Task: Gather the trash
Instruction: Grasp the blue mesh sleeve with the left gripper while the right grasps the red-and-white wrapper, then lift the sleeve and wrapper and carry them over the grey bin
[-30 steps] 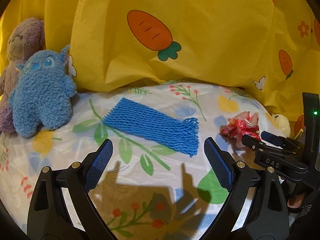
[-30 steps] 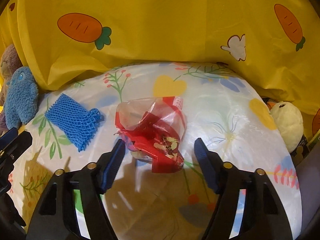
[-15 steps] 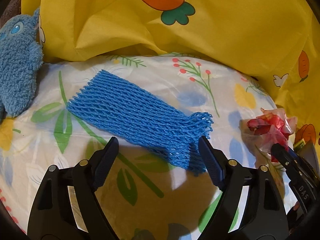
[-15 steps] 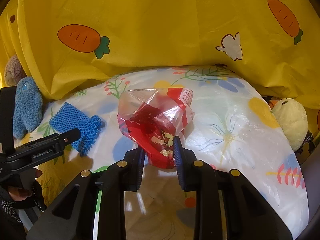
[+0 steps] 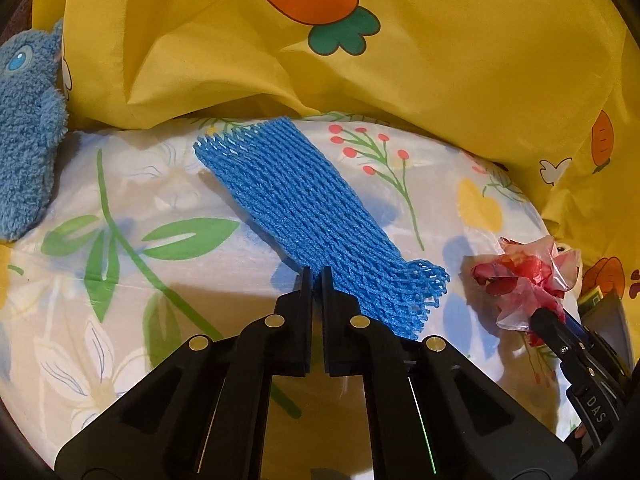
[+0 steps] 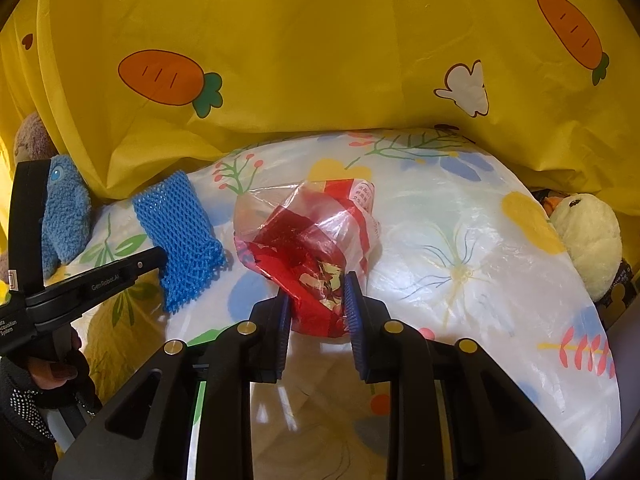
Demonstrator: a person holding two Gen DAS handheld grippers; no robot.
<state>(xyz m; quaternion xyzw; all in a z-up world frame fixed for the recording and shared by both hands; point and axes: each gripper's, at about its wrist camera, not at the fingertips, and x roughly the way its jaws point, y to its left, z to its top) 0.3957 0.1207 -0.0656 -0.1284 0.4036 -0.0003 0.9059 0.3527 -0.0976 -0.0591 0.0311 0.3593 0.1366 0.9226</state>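
Since the earlier frames, both pairs of jaws have been closing: the left gripper [image 5: 315, 276] is now pinched together on the near edge of the blue foam net [image 5: 308, 216], and the right gripper [image 6: 316, 300] is clamped on the red plastic wrapper [image 6: 308, 240]. Both trash pieces are seen on the floral sheet [image 6: 460, 240], near the blue plush toy [image 5: 24, 140].

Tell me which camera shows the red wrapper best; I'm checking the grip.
Right wrist: the red wrapper fills the centre, pinched by the right tool. Left wrist shows it small and crumpled at the right edge.
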